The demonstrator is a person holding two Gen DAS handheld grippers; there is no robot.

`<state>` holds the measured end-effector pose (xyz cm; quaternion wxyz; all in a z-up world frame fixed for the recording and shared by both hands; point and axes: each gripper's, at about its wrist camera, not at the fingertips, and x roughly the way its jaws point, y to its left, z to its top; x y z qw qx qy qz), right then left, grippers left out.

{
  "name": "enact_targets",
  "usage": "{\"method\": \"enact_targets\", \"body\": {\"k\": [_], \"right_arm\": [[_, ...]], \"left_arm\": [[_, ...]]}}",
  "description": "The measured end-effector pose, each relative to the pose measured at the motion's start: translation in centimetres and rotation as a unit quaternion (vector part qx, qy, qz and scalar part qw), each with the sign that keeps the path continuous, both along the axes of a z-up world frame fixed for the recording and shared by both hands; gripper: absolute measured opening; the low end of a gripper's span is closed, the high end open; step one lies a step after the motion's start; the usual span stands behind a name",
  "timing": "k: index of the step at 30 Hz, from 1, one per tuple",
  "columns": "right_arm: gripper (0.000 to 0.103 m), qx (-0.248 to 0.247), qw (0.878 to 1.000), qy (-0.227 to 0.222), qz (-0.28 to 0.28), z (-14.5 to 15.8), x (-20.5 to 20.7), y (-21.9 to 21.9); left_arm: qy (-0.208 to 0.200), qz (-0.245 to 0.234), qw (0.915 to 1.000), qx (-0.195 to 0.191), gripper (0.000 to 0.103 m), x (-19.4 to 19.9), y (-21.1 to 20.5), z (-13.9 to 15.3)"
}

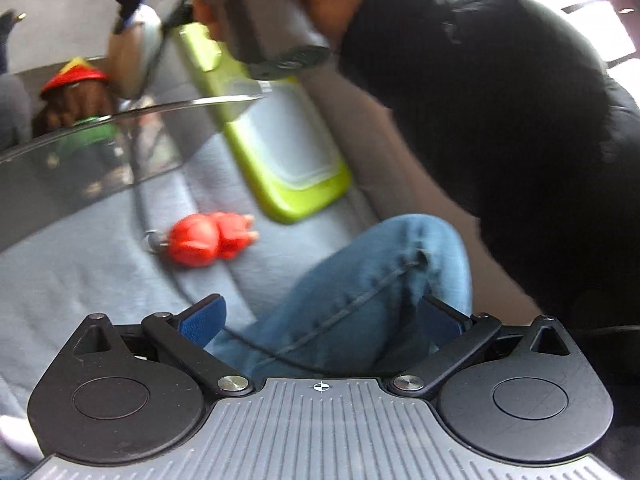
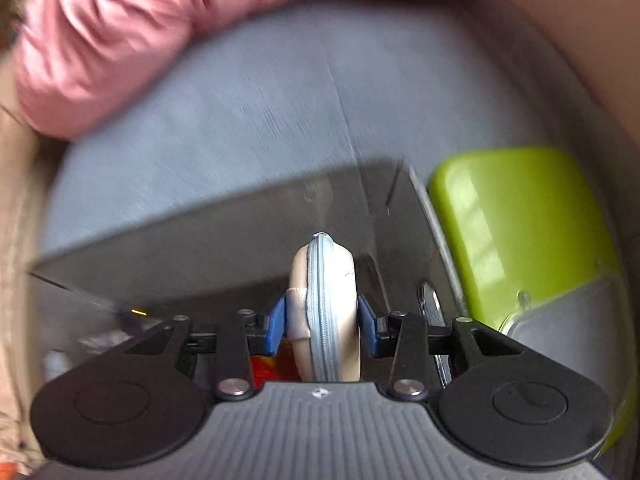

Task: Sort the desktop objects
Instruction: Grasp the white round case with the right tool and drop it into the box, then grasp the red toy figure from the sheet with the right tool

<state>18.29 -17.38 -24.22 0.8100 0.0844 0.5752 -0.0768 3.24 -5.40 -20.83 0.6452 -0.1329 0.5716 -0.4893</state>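
My right hand-held gripper [image 2: 322,326] is clamped on a small round beige zip pouch with a grey zipper [image 2: 325,312], held on edge so that the zipper band runs straight ahead along my fingers and the flat faces press against the blue pads. I take the lime-green plastic tray with a pale clear lid [image 2: 520,236] as my landmark: the pouch hangs to the left of it, with the corner of the dark glass worktop [image 2: 224,224] directly below and ahead of the pouch and the tray just past that corner, lower down on the grey-blue sofa cushion [image 2: 280,104]. If the tray is where the pouch belongs, I judge the move to be a short swing rightward off the glass edge. My left hand-held gripper [image 1: 320,320] stands apart and empty, well back from the tray, pointing over my jeans, with a small red toy keychain [image 1: 208,240] on the cushion between it and the tray; the right side is clearly nearer.
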Motion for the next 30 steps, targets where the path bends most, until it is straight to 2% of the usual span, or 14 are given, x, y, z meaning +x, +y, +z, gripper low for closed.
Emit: {"method": "enact_targets", "body": {"k": [2, 4, 5, 6, 8, 10, 13, 16, 18, 19, 21, 23, 25, 30], "right_arm": [[0.044, -0.009, 1.000, 0.015, 0.013, -1.2, 0.1, 0.2], [0.057, -0.008, 0.999, -0.004, 0.032, 0.0, -0.7, 0.5], [0.072, -0.013, 0.999, -0.026, 0.036, 1.2, -1.8, 0.5], [0.077, -0.019, 0.997, -0.054, 0.042, 2.5, -3.1, 0.4], [0.077, -0.036, 0.992, -0.101, 0.061, 5.0, -5.6, 0.0], [0.077, -0.066, 0.987, -0.129, 0.075, 7.2, -8.6, -0.9], [0.083, -0.087, 0.987, -0.120, 0.065, 8.8, -13.1, -3.8], [0.083, -0.046, 0.996, -0.068, 0.022, 7.9, -17.1, -8.4], [0.083, -0.018, 0.998, -0.066, -0.013, 7.2, -19.3, -10.9], [0.083, -0.010, 0.997, -0.075, -0.028, 7.1, -20.3, -12.1], [0.083, 0.010, 0.994, -0.092, -0.054, 6.7, -22.3, -14.2], [0.083, 0.044, 0.990, -0.109, -0.075, 5.8, -23.9, -16.0], [0.083, 0.101, 0.983, -0.124, -0.092, 4.6, -25.3, -17.8], [0.082, 0.227, 0.958, -0.126, -0.121, 1.4, -26.5, -20.4]], "left_arm": [[0.007, 0.000, 1.0000, 0.004, 0.103, 0.3, 0.0, -0.6], [0.013, -0.005, 0.9999, -0.003, 0.103, 0.4, 0.1, -0.8], [0.013, -0.008, 0.9999, -0.007, 0.103, 0.4, 0.1, -0.8], [0.010, -0.011, 0.9998, -0.010, 0.103, 0.3, 0.1, -0.7], [-0.004, -0.019, 0.9998, -0.011, 0.103, -0.2, -0.3, -0.4], [-0.017, -0.030, 0.9994, -0.007, 0.103, -0.7, -0.8, -0.1], [-0.033, -0.049, 0.9982, 0.003, 0.103, -1.7, -2.1, 0.5], [-0.053, -0.047, 0.9974, 0.012, 0.103, -2.4, -4.0, 1.6], [-0.096, -0.021, 0.9934, 0.061, 0.103, -2.8, -5.5, 2.1], [-0.120, -0.008, 0.9877, 0.099, 0.103, -2.9, -6.4, 2.0], [-0.156, 0.001, 0.9688, 0.193, 0.103, -2.9, -8.7, 0.9], [-0.168, -0.007, 0.9551, 0.244, 0.103, -2.7, -10.6, -0.2], [-0.166, -0.017, 0.9497, 0.265, 0.103, -2.5, -12.2, -1.0], [-0.142, -0.038, 0.9503, 0.274, 0.103, -2.5, -14.4, -0.7]]}}
